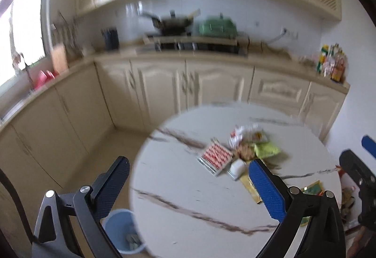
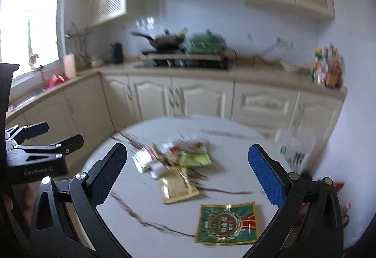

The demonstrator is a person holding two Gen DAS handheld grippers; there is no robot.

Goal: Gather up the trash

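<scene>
Right hand-held gripper (image 2: 188,178), jaws wide and empty, hovers over the round marble-patterned bench (image 2: 131,187); the flat green foil wrapper (image 2: 226,222) lies just ahead, lower right, nearer than to the open left hand-held gripper (image 1: 188,184).

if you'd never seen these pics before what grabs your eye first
Probably the heap of snack wrappers in the middle of the round marble table, with a green and gold packet lying apart at the near edge. Next, the wide-open right gripper framing that pile with nothing between its fingers, and the open left gripper likewise. A blue bin stands on the floor beside the table.
</scene>
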